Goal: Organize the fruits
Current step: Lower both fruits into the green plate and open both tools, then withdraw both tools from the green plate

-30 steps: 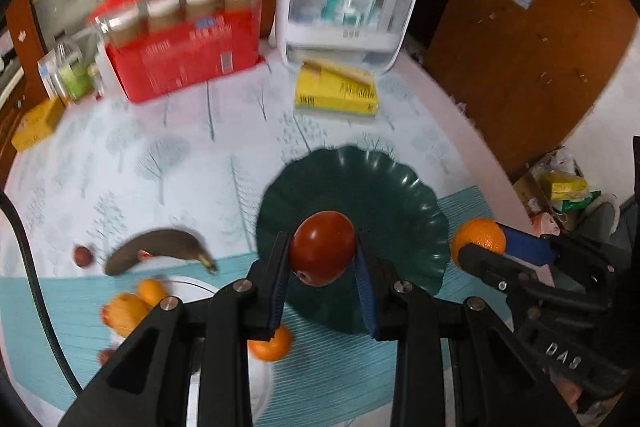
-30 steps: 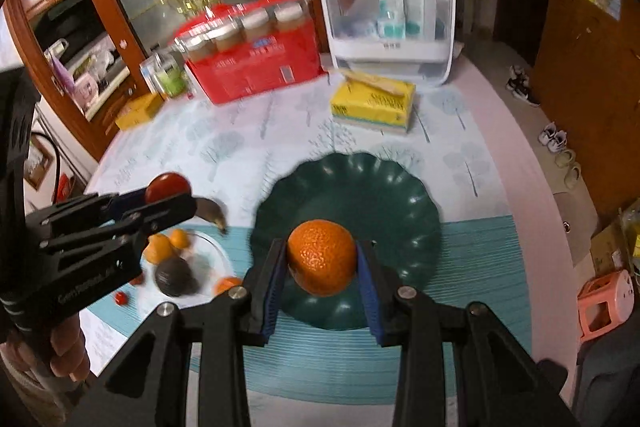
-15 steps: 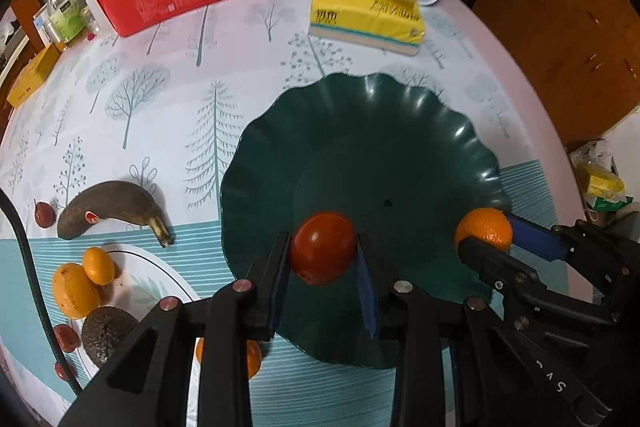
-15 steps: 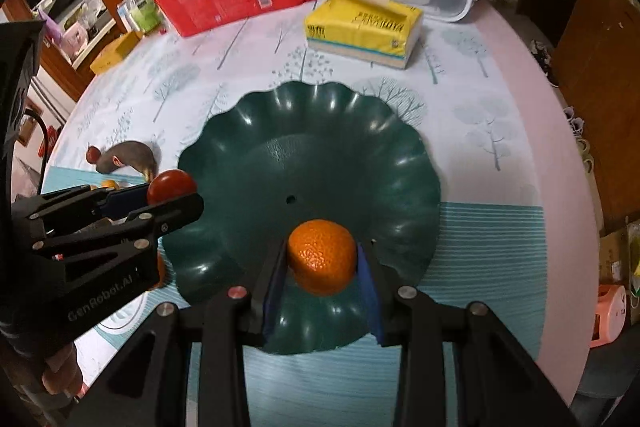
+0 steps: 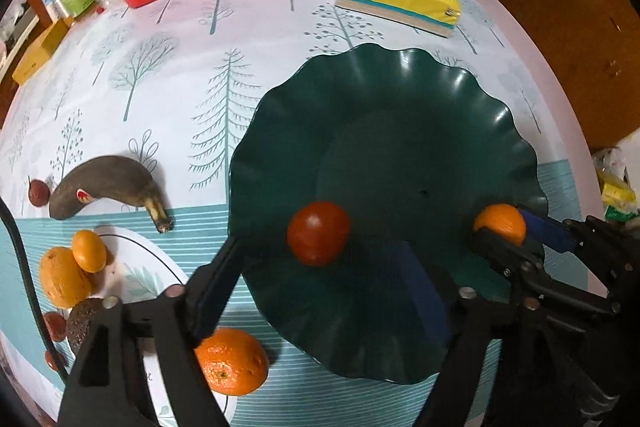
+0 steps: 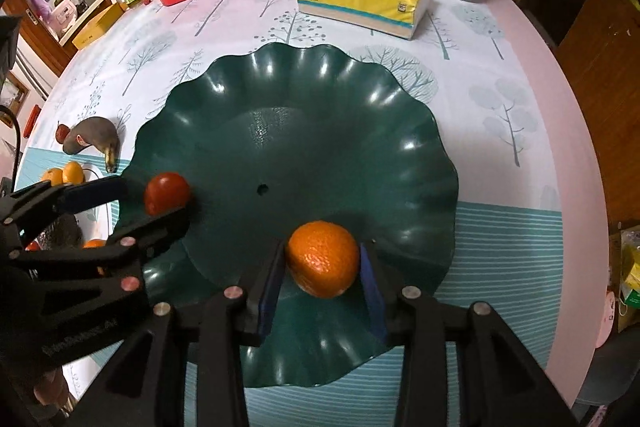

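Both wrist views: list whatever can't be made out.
- Left wrist: dark rough fruit on the white plate, half behind the left gripper; kind unclear.
- Left wrist: small red fruits, partly behind the cable, too small to identify.
- Right wrist: whether orange touches green plate; underside hidden.

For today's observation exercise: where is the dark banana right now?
In the left wrist view, the banana lies on the tablecloth left of the green plate, beside a small red fruit.
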